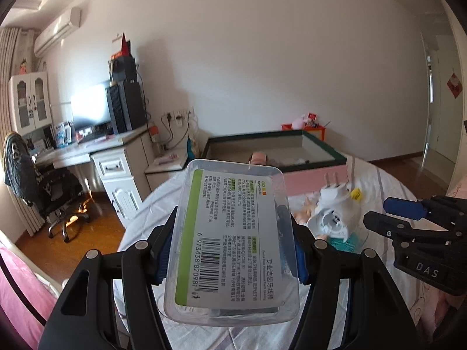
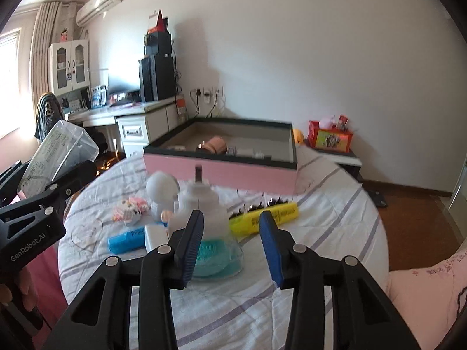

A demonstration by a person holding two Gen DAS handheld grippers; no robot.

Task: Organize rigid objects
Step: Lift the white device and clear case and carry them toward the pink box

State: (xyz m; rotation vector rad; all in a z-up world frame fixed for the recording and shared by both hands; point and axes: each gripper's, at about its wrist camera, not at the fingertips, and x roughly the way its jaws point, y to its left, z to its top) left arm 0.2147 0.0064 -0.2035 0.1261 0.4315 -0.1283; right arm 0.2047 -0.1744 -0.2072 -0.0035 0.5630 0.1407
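The left gripper [image 1: 230,250] pinches a clear plastic box [image 1: 233,239] lifted above the bed [image 2: 335,221], the right gripper [image 2: 230,245] stands spread and empty over scattered toys, and beyond, at the bed's far edge, sits the pink storage box [image 2: 233,172].

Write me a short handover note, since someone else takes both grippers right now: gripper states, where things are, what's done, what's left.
Left gripper: shut on the clear plastic floss-pick box with a green-edged label, lifted above the bed.
Right gripper: jaws apart, nothing between them.
Pink open storage box with dark rim: at the bed's far end, a few items already inside.
Left on the striped bedsheet: yellow highlighter, blue highlighter, white plug adapter, teal round brush, small toys.
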